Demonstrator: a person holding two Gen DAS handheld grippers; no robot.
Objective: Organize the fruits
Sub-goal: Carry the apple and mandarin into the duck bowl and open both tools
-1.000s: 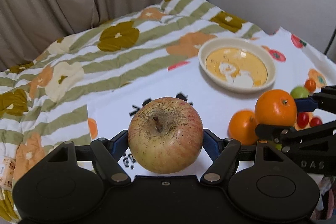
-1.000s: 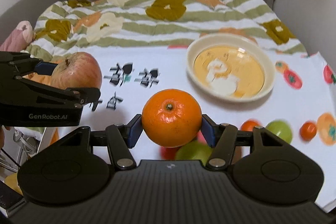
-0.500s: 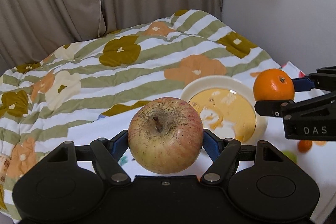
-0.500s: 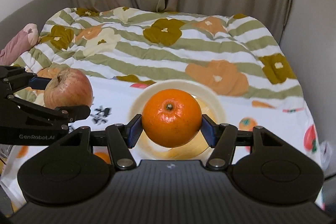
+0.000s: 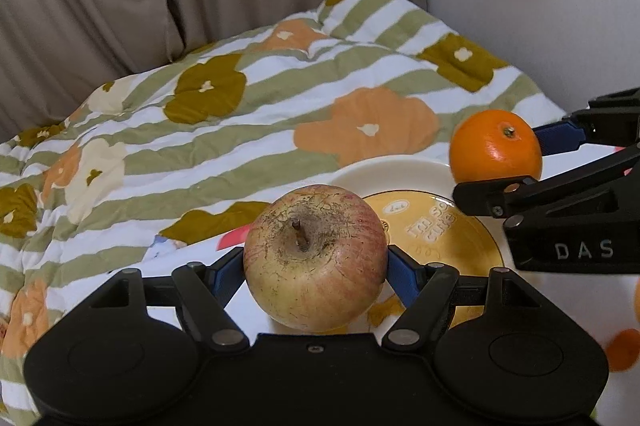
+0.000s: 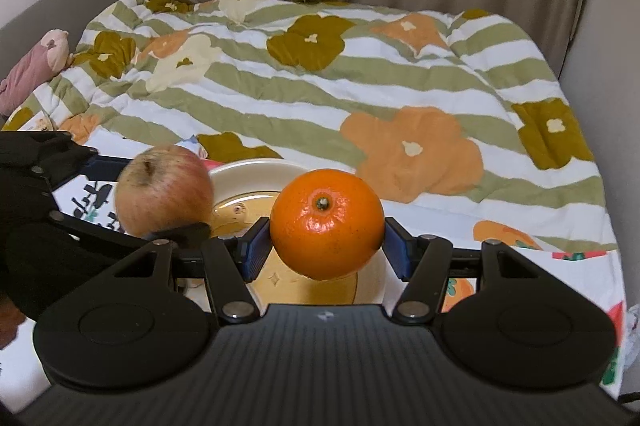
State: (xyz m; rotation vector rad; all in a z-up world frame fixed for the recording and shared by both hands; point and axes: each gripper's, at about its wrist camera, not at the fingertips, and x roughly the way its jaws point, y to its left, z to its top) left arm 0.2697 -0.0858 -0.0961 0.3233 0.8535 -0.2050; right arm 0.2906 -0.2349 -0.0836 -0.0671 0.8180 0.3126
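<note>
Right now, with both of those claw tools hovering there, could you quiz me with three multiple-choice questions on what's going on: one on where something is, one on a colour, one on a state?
1. Where is the bowl?
A. under the two held fruits
B. on the pillow
C. on the floor

2. What colour is the bowl's inside?
A. blue
B. yellow
C. black

3. What is the left gripper doing?
A. hanging open and empty
B. clamped on an apple
C. clamped on a spoon

Answers:
1 A: the cream rim shows beneath and behind the apple and the orange.
2 B: its printed floor is yellow.
3 B: blue pads press both sides of the apple, as the right gripper does on the orange.
</note>
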